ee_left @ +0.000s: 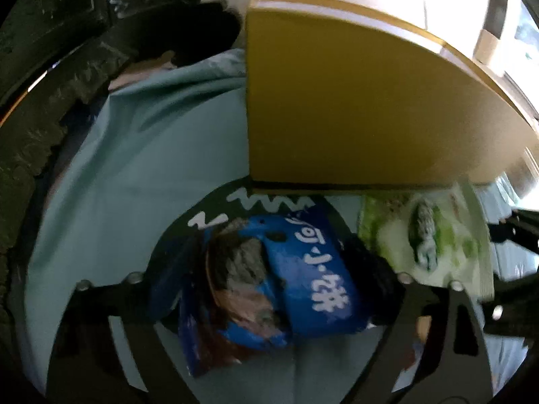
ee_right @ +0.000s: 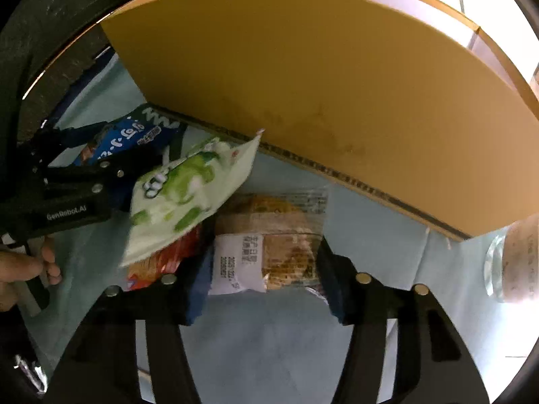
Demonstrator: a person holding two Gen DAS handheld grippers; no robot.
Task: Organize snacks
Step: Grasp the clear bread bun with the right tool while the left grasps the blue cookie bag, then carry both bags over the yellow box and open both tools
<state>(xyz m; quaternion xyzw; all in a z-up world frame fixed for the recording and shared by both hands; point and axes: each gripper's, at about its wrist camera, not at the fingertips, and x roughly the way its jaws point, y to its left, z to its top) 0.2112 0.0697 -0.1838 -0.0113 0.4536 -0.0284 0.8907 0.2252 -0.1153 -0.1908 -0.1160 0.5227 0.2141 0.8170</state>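
The right gripper (ee_right: pixel 266 299) straddles a clear-wrapped pastry (ee_right: pixel 269 252) on the pale blue cloth (ee_right: pixel 256 353), a finger at each end of the packet; whether the pads press it I cannot tell. The left gripper (ee_left: pixel 269 289) has its jaws wide around a blue snack bag (ee_left: pixel 279 279), not squeezing it. A green-and-white packet (ee_right: pixel 182 195) lies between both, in front of the cardboard box (ee_right: pixel 303 84).

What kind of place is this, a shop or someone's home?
Probably a home or a workroom table: a pale blue cloth covers it, with a cardboard box and loose snack packets like the blue cookie packet.
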